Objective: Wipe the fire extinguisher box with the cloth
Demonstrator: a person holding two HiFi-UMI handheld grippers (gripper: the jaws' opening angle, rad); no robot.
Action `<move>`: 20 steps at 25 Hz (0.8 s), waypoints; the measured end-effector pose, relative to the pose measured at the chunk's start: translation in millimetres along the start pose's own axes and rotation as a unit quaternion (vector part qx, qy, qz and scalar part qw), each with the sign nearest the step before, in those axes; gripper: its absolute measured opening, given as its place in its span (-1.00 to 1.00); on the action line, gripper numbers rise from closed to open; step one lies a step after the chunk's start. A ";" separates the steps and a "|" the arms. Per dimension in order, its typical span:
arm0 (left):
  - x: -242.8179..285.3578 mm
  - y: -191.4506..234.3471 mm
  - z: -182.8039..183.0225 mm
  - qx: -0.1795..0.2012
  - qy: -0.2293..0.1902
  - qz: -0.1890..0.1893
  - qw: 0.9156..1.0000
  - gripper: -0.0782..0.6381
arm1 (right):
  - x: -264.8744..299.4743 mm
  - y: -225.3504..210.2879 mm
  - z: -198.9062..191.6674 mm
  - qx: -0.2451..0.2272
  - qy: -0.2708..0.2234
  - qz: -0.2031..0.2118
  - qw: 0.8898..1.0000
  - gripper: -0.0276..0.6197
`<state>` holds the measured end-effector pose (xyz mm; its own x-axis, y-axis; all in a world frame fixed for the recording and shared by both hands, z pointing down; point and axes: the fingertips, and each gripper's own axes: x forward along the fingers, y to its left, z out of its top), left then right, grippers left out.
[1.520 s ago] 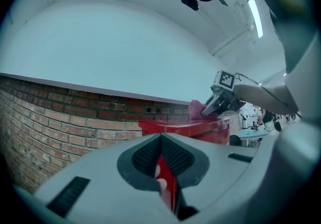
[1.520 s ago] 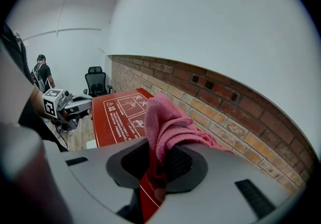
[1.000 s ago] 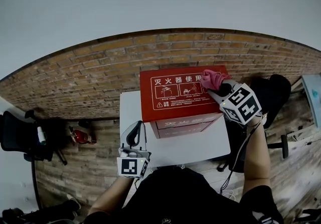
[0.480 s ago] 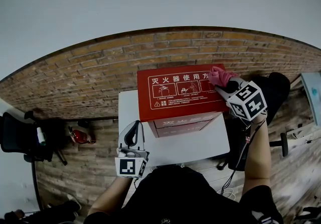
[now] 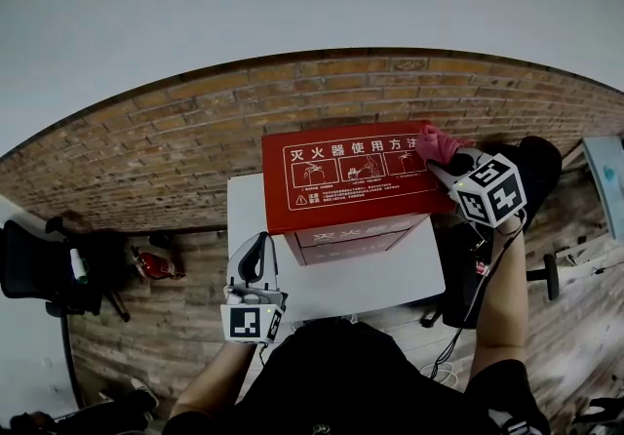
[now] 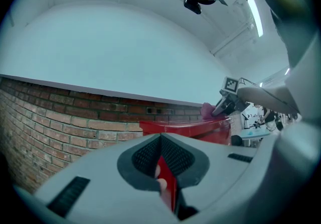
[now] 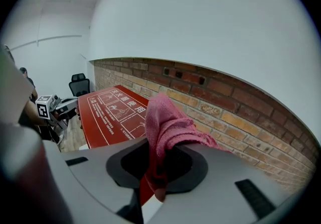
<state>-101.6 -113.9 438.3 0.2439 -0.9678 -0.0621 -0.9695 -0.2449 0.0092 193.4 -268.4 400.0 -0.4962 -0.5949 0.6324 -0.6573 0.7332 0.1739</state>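
My right claw (image 5: 444,162) is clamped on the bunched pink cloth (image 5: 436,142) at the red box (image 5: 341,179)'s far-right corner; left claw (image 5: 259,246) looks closed.

We cannot read the small print on the fire extinguisher box (image 5: 341,179). The lower end of the cloth (image 7: 168,122) disappears between the jaws of the right gripper (image 7: 156,180). At nine o'clock, the head view's edge cuts a dark chair (image 5: 24,267).

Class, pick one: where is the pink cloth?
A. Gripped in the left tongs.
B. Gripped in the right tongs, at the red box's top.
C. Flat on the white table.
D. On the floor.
B: the right tongs are shut on the cloth, at the right end of the box top.
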 end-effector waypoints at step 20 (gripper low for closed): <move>0.1 0.5 -0.6 -0.007 0.007 0.001 1.000 -0.69 | -22.3 11.0 -21.9 -0.007 0.021 -0.015 1.000 -0.69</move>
<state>-102.0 -114.1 439.0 0.2433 -0.9688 -0.0484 -0.9693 -0.2446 0.0234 209.6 -239.9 404.4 -0.4511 -0.6028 0.6581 -0.6641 0.7193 0.2037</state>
